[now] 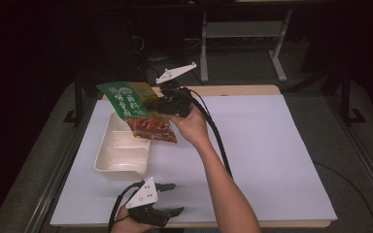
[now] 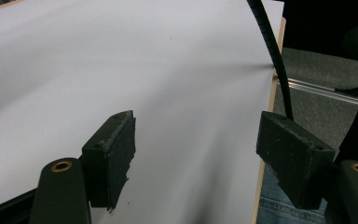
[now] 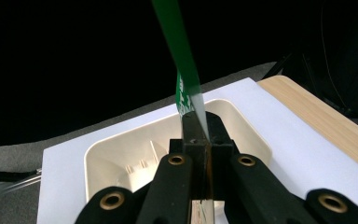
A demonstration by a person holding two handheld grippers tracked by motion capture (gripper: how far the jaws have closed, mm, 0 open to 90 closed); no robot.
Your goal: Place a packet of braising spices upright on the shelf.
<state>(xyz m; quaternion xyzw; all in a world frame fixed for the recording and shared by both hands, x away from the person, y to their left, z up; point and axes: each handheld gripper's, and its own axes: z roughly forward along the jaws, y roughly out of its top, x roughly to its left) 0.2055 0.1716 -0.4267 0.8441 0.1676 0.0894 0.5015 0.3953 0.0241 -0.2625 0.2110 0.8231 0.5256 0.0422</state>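
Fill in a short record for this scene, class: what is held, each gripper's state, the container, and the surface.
held item: flat green and red plastic snack packet, lifted above the tray
right gripper: shut on the packet's edge
left gripper: open, holding nothing, low near the table's front edge
container: cream plastic tray with compartments, nothing seen inside
surface: white sheet over a wooden table

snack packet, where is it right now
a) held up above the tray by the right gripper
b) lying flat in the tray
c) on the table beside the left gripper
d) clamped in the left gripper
a: the right gripper is shut on the snack packet, which hangs in the air over the cream tray; the left gripper sits open near the table's front edge, holding nothing.
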